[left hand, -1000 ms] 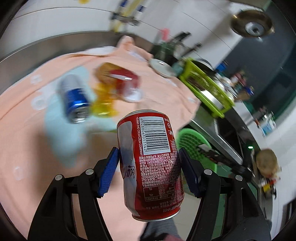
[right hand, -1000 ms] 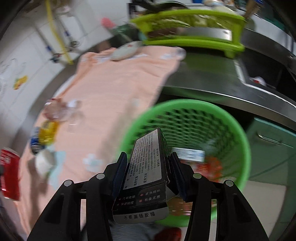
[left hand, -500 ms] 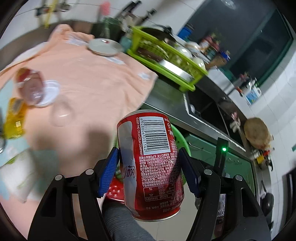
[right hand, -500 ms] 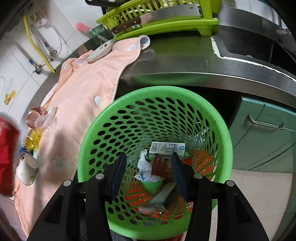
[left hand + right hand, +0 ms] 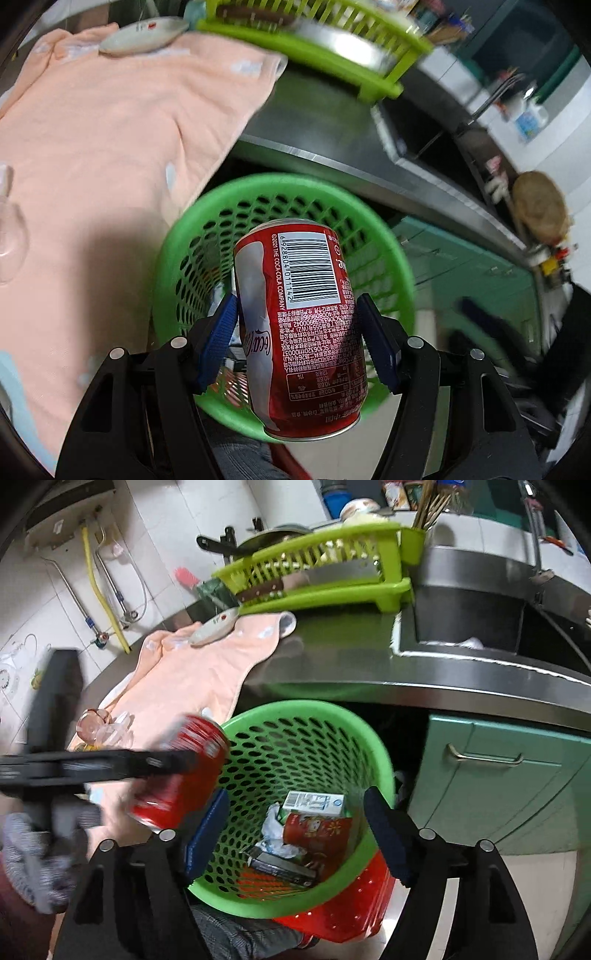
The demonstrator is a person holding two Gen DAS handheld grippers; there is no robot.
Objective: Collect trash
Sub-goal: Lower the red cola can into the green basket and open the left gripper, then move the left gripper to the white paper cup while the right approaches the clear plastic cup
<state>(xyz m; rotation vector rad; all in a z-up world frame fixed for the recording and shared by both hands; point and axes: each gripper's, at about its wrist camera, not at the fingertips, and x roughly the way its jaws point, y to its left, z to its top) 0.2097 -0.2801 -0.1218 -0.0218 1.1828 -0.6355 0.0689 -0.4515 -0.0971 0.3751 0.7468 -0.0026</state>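
Now the right gripper point(image 5: 293, 832), its jaws just opened wide and empty, has dropped its dark box point(image 5: 282, 867) into the green basket point(image 5: 369, 738) below, while the left gripper point(image 5: 295, 334) has carried its clamped red can point(image 5: 303, 317) from the desk to above that basket.

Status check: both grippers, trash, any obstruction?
Left gripper shut on red cola can, above green mesh basket. Right gripper open, empty. Nothing blocking.

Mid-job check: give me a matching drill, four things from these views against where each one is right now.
Things:
1. red can
2. dark carton
3. white plate
4. knife

Places:
A. on the peach cloth
B. in the lime dish rack
C. between the left gripper's fingers
D. at the bottom of the green basket

Pairs: 1-C, 2-D, 3-A, 4-B
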